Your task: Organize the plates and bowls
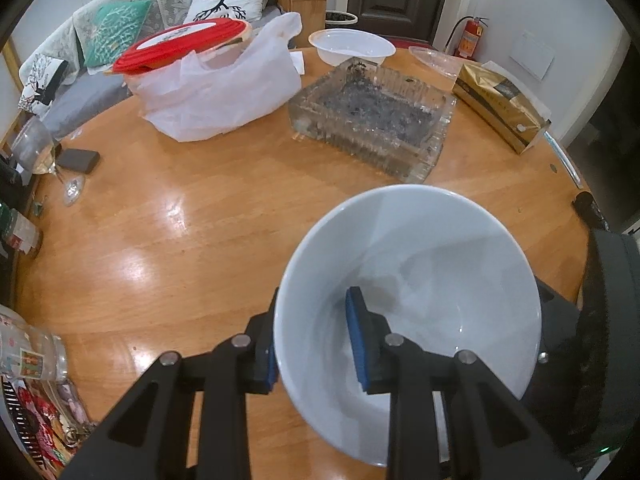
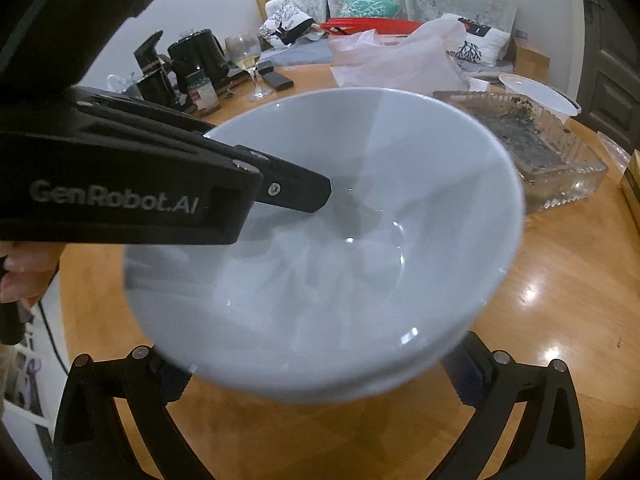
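A white ceramic bowl [image 1: 424,264] is held above the round wooden table [image 1: 180,240]. My left gripper [image 1: 316,344] is shut on the bowl's near-left rim, one blue pad inside and one outside. In the right wrist view the same bowl [image 2: 360,264] fills the middle, with the left gripper [image 2: 320,196] reaching over its rim from the left. My right gripper [image 2: 320,376] is open, its fingers spread wide below the bowl; its fingertips are hidden by the bowl.
A large glass dish [image 1: 372,116] with dark residue sits mid-table. A white plastic bowl [image 1: 352,46], a white bag with red lid [image 1: 216,84], a gold box [image 1: 500,100], a wine glass [image 1: 44,156] and a kettle [image 2: 196,56] stand around the edges.
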The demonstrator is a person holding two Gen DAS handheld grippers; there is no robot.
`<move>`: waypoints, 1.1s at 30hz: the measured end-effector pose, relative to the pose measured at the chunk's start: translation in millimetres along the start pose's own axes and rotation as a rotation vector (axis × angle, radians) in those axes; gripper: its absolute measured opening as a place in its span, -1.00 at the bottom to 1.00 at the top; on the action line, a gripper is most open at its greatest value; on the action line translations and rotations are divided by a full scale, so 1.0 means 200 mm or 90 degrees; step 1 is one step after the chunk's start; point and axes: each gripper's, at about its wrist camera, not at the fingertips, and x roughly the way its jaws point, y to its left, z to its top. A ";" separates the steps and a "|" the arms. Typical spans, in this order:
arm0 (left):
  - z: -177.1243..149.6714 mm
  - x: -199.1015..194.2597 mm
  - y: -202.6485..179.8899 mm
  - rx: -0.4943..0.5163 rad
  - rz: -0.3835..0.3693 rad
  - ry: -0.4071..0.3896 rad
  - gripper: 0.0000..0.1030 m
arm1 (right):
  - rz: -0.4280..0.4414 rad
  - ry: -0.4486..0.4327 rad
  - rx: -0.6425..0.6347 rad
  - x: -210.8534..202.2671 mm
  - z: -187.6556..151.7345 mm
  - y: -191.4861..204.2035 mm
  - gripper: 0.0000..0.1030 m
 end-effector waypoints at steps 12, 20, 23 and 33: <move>-0.02 0.01 0.02 -0.005 -0.017 -0.007 -0.52 | 0.000 0.012 -0.016 0.08 0.04 -0.01 0.99; -0.02 0.01 0.02 -0.010 -0.021 -0.006 -0.52 | 0.002 0.015 -0.026 0.08 0.04 -0.01 0.99; -0.02 0.01 0.02 -0.007 -0.022 -0.008 -0.52 | 0.000 0.014 -0.029 0.07 0.03 -0.01 0.99; -0.06 -0.07 -0.06 0.026 -0.028 -0.030 -0.52 | -0.032 -0.019 -0.055 -0.02 -0.01 0.02 0.97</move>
